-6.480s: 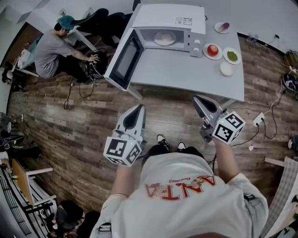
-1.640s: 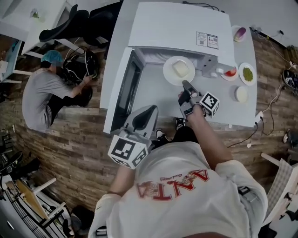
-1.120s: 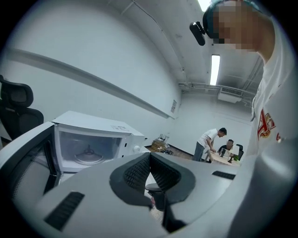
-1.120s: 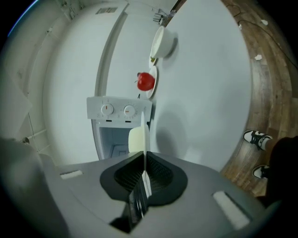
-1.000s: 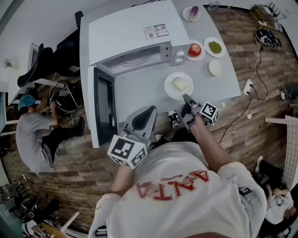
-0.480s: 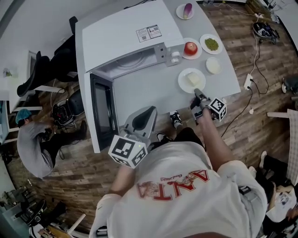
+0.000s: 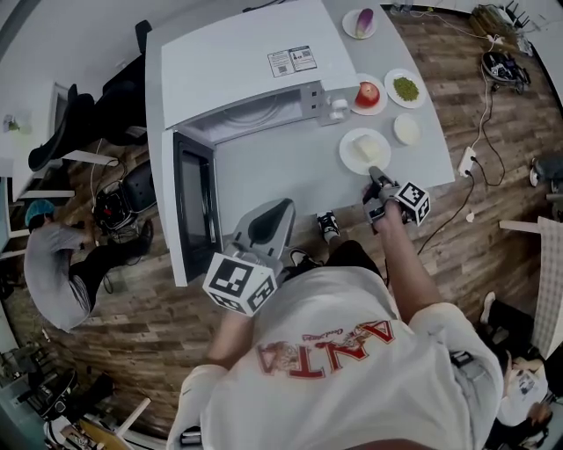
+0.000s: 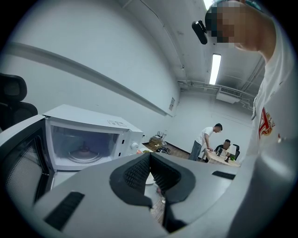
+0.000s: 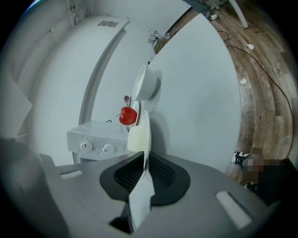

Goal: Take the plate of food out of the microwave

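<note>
The white plate [image 7: 364, 149] with a pale block of food [image 7: 362, 149] is out of the microwave [image 7: 237, 61], over the grey table [image 7: 273, 171] to the right of it. My right gripper [image 7: 376, 175] is shut on the plate's near rim. In the right gripper view the plate [image 9: 145, 132] stands edge-on between the pads of that gripper [image 9: 142, 160], the food [image 9: 136, 138] on its left face. The microwave door [image 7: 195, 206] hangs open; its cavity [image 8: 84, 146] holds only the turntable. My left gripper [image 7: 278, 205] is shut and empty near the table's front edge, its tips [image 8: 150, 158] closed together.
Right of the microwave stand a plate with a red apple [image 7: 368, 93], a plate of green food [image 7: 405, 88], a white bowl [image 7: 407, 129] and a plate with a purple item [image 7: 361, 22]. A person [image 7: 48, 264] crouches on the floor at left. Cables [image 7: 471, 167] lie at right.
The right gripper has carried the plate to the right, from in front of the microwave to beside the small dishes. The left gripper has stayed in place.
</note>
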`<state>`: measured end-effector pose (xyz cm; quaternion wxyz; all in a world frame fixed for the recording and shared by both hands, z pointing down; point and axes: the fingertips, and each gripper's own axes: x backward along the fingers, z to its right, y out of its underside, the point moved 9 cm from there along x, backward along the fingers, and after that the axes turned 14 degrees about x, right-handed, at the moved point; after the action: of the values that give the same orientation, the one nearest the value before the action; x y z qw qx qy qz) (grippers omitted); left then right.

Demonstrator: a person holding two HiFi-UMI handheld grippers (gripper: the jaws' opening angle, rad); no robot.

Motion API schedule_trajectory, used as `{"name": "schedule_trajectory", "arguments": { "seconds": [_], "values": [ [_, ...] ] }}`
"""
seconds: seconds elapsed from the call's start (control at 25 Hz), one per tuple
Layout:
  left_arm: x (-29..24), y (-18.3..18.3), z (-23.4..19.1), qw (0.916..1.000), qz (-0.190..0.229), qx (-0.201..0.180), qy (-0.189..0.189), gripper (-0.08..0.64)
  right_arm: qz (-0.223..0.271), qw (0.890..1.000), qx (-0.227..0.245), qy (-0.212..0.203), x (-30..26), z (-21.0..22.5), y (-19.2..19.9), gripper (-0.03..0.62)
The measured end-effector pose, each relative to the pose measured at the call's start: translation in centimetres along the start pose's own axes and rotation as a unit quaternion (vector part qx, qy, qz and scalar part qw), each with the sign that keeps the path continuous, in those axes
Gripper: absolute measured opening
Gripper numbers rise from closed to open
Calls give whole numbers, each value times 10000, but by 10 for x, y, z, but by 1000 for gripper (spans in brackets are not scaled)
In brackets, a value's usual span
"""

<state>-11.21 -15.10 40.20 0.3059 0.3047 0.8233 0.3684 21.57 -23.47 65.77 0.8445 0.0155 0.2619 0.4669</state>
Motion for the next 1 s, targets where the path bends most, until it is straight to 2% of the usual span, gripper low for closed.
{"name": "schedule_trajectory", "arguments": {
  "seconds": [0.24, 0.36, 0.48, 0.64, 0.76, 0.88, 1.0],
  "values": [
    [-3, 3, 1, 10000, -21, 57, 47, 9, -465, 9953, 850, 44, -1, -15, -9, 104],
    [-4, 4, 2, 10000, -17, 74, 64, 9, -901, 9847, 1487, 108, -3, -25, -9, 170],
    [-5, 2, 2, 9999, 26, 137, 96, 9, -1419, 9644, 2219, 219, -7, -31, -7, 213],
    [-3, 1, 2, 9997, 67, 210, 96, 9, -2076, 9220, 3231, 500, -10, -35, 0, 218],
    [-2, 2, 2, 9996, 74, 252, 81, 9, -2395, 8927, 3753, 691, -11, -36, 5, 218],
    [-2, 3, 2, 9995, 72, 296, 67, 9, -2571, 8778, 3958, 821, -11, -34, 8, 219],
    [-3, 3, 0, 9994, 88, 329, 61, 9, -2611, 8748, 3987, 867, -9, -33, 8, 219]
  ]
}}
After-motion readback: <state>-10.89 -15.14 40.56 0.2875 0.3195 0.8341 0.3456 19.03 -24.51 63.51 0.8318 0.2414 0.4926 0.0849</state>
